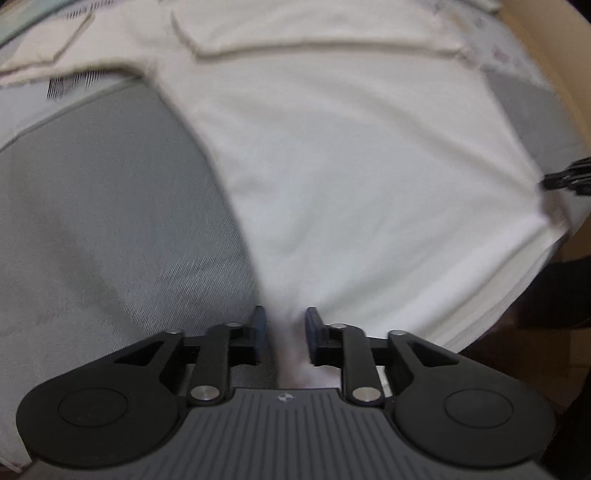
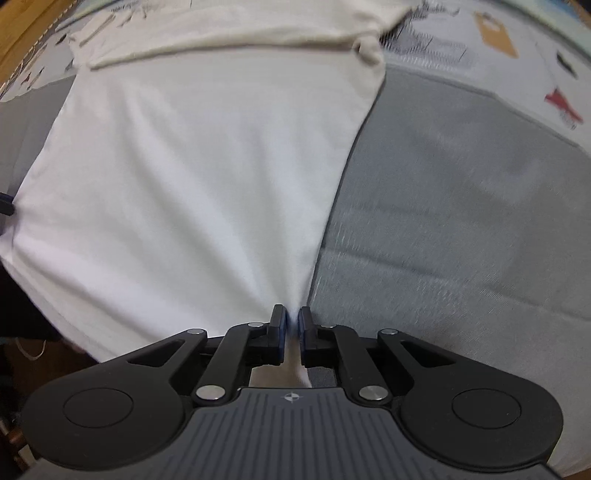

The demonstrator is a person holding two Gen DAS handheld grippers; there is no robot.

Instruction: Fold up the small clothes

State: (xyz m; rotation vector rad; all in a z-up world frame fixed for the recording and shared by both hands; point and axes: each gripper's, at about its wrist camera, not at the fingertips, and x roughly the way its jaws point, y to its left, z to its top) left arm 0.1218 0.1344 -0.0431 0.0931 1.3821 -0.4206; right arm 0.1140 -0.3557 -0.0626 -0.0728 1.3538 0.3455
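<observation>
your left gripper (image 1: 284,334) pointed steeply down with a bunched corner of the white garment (image 1: 351,177) between its blue pads (image 1: 260,328). a clear gap stood between the pads, and the blur made it impossible to tell whether they pressed the cloth or merely flanked it. your right gripper (image 2: 291,332) also pointed down, its jaws nearly together and pinched on the opposite bottom corner of the same garment (image 2: 192,177), a thin sliver of white cloth squeezed between the pads (image 2: 281,328).

from both corners the fabric fanned out and up in tensioned folds, so the lower hem was drawn taut between your two tools. in the left view the tip of the right gripper (image 1: 569,179) showed at the far right edge of the cloth.

the garment lay spread on a grey quilted cover (image 1: 110,206), with its upper part folded over into a cream band (image 2: 229,40) near the top. beyond it lay a printed sheet (image 2: 517,48) with small coloured pictures, and a wooden edge (image 2: 22,33) showed at the corner.
</observation>
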